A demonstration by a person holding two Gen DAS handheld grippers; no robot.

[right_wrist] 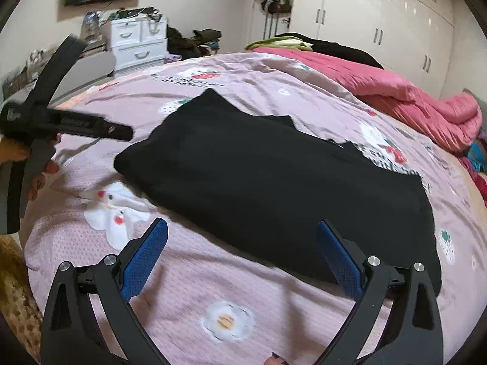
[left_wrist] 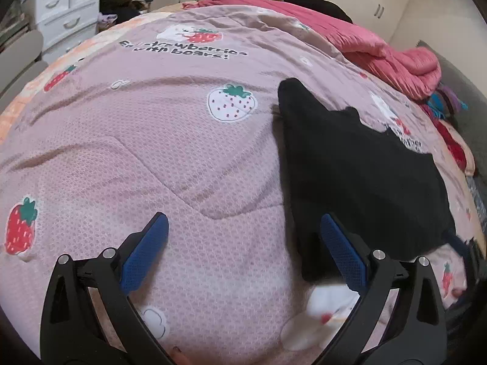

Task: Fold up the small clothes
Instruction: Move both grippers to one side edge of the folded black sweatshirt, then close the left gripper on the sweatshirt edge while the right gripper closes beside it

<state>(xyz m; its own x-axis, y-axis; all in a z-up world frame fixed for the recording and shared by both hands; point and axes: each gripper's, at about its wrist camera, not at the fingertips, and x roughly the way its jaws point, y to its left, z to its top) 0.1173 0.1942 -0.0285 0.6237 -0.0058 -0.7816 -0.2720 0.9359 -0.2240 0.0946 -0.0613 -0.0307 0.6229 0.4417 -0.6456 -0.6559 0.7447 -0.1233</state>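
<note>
A black garment (right_wrist: pixel 274 182) lies flat on the pink strawberry-print bedspread (right_wrist: pixel 213 289); it also shows in the left wrist view (left_wrist: pixel 359 176) on the right side. My left gripper (left_wrist: pixel 243 225) is open and empty, just left of the garment's near edge, with its right finger (left_wrist: pixel 338 249) at the cloth edge. My right gripper (right_wrist: pixel 242 228) is open and empty, over the garment's near edge. The left gripper's body (right_wrist: pixel 76 127) shows at the left of the right wrist view, held by a hand.
A rolled pink quilt (right_wrist: pixel 411 103) and dark clothes lie along the far right of the bed. A white drawer unit (right_wrist: pixel 137 42) stands beyond the bed on the left. White wardrobes (right_wrist: pixel 380 15) line the back wall. Colourful clothes (left_wrist: pixel 447 112) hang off the right edge.
</note>
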